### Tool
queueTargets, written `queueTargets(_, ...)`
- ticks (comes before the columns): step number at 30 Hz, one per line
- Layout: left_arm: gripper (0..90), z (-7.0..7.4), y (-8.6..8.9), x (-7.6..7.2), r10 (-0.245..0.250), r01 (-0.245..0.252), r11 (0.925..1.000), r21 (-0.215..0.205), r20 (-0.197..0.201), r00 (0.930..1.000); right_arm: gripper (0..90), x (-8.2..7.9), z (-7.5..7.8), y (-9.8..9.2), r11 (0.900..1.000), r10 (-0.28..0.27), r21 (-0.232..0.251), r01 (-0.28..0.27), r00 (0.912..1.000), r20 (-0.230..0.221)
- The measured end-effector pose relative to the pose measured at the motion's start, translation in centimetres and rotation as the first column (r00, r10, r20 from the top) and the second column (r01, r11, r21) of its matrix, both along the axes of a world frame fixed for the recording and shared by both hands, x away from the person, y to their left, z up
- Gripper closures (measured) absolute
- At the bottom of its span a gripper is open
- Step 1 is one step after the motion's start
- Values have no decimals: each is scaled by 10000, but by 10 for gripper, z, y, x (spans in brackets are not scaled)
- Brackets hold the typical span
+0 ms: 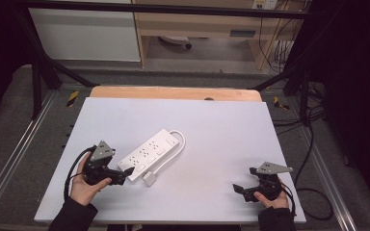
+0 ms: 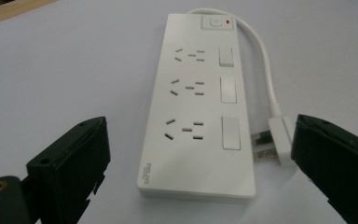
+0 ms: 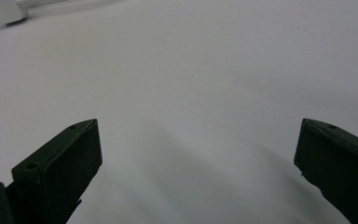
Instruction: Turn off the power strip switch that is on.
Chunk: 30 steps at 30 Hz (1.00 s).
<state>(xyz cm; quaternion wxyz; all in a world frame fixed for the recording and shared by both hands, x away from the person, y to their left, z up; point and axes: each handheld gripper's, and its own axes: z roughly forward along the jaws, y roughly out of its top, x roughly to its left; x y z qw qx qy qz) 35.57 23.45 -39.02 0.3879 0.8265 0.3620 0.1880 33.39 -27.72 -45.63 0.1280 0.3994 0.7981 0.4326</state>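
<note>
The left gripper has its two black jaws wide apart, and they hold nothing. Between the jaws, close in front, lies the near end of a white power strip. It has three sets of holes and switches beside them. Its white plug lies next to the jaw on the right side of the left gripper view. The white cord loops from the plug up to the far end of the strip. The right gripper also has its jaws wide apart, with bare white table between them. In the high view the right gripper sits well apart from the strip.
</note>
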Motion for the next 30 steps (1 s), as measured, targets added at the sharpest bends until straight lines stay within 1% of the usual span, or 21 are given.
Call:
queueTargets(4, 44, 1, -3, 2, -20, 20, 10000, -90, 5, 10000, 13, 0, 0, 0, 10000, -14, 16, 14, 10000, -28)
queueTargets(12, 44, 1, -8, 6, -51, 51, 10000, 16, 24, 10000, 13, 0, 0, 0, 10000, -7, -24, 7, 10000, -24)
queueTargets(24, 46, 5, -15, 12, -64, 65, 10000, -51, 82, 9999, 13, 0, 0, 0, 10000, -17, -29, 17, 10000, -51)
queueTargets(30, 46, 7, -21, 14, -134, 135, 9999, -49, 94, 9999, 13, 0, 0, 1, 10000, -44, -31, 44, 9999, -103)
